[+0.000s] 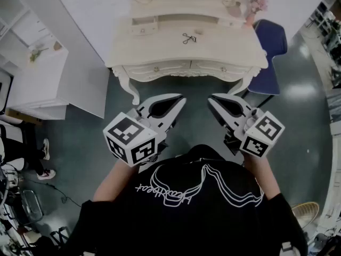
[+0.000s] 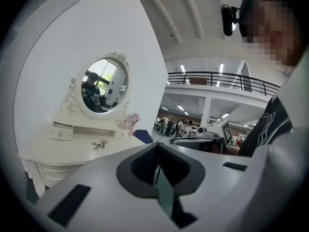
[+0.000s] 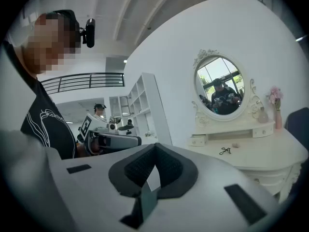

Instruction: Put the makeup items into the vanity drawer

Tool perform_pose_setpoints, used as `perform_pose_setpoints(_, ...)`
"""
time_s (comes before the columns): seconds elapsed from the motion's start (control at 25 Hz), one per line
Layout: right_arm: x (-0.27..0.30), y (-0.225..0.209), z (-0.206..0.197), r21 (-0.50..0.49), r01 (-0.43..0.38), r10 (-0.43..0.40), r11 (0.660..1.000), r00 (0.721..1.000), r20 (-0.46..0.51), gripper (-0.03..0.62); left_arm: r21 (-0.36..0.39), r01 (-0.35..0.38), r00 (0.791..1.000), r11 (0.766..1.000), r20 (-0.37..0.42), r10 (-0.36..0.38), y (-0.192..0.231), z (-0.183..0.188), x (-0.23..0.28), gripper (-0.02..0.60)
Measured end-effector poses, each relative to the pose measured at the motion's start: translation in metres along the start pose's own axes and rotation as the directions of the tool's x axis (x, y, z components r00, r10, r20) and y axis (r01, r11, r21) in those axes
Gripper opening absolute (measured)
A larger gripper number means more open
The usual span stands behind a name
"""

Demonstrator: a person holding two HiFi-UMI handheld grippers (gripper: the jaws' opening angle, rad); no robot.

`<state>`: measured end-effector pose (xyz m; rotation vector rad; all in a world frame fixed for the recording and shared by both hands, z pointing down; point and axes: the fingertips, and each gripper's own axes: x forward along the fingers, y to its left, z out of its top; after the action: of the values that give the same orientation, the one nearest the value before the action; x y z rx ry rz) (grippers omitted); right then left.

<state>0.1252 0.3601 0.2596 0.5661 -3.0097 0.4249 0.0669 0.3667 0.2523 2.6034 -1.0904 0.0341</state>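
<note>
The eyelash curler (image 1: 188, 38), a small black scissor-handled tool, lies on the bare top of the desk (image 1: 229, 44), in the upper centre of the head view. It sits just below the raised shelf with the small shelf drawers (image 1: 144, 28). Nothing holds or touches it.

**Drawer state.** The two front drawers (image 1: 160, 68) along the desk's near edge appear closed. No drawer stands ready to receive the item.

**Gripper state.**
- Left gripper (image 1: 180, 98): the jaws are pressed together with nothing between them.
- Right gripper (image 1: 211, 98): the jaws are pressed together with nothing between them.

Both grippers hang in mid-frame, short of the desk's near edge and well apart from the curler. They point roughly level toward the desk.

**Governing relation.** The curler lies straight ahead of both sets of jaws, up-frame and beyond the front edge. Its long axis runs roughly left to right across the head view, crosswise to the line of approach. It sits almost between the two grippers and slightly nearer the left one, so either could reach it.

**Assessment.** The task does not appear to be started. The next move probably requires one set of jaws to spread before it closes on the curler or on a drawer knob. The curler is thin and lies low on the desk, so a grip on it is likely to be delicate.
</note>
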Motion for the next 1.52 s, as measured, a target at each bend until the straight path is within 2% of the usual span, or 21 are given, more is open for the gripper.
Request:
perform_pose_setpoints(0.4, 0.007, -0.017, 0.001, -0.004, -0.010, 0.010, 1.000, 1.000, -0.003, 0.003, 0.001, -0.003, 1.000, 1.000, -0.011, 0.003, 0.012, 0.002, 0.015, 0.006)
perform_pose_setpoints(0.68, 0.026, -0.050, 0.004, 0.025, -0.016, 0.016, 1.000, 1.000, -0.013, 0.005, 0.014, -0.013, 1.000, 1.000, -0.022, 0.013, 0.037, 0.010, 0.036, 0.006)
perform_pose_setpoints(0.88, 0.048, -0.081, 0.007, 0.072, -0.040, 0.041, 0.997, 0.999, -0.010, 0.005, -0.004, -0.021, 0.999, 1.000, -0.038, 0.020, 0.069, 0.013, 0.057, 0.006)
perform_pose_setpoints(1.2, 0.093, -0.166, 0.008, 0.125, -0.041, 0.046, 0.991, 0.998, -0.040, 0.005, -0.068, -0.054, 0.995, 0.996, -0.084, 0.048, 0.148, 0.015, 0.110, 0.006)
perform_pose_setpoints(1.52, 0.143, -0.266, 0.039, 0.132, -0.052, 0.059, 0.990, 0.997, -0.052, 0.005, -0.102, -0.086, 0.990, 0.991, -0.119, 0.074, 0.229, 0.039, 0.180, 0.006)
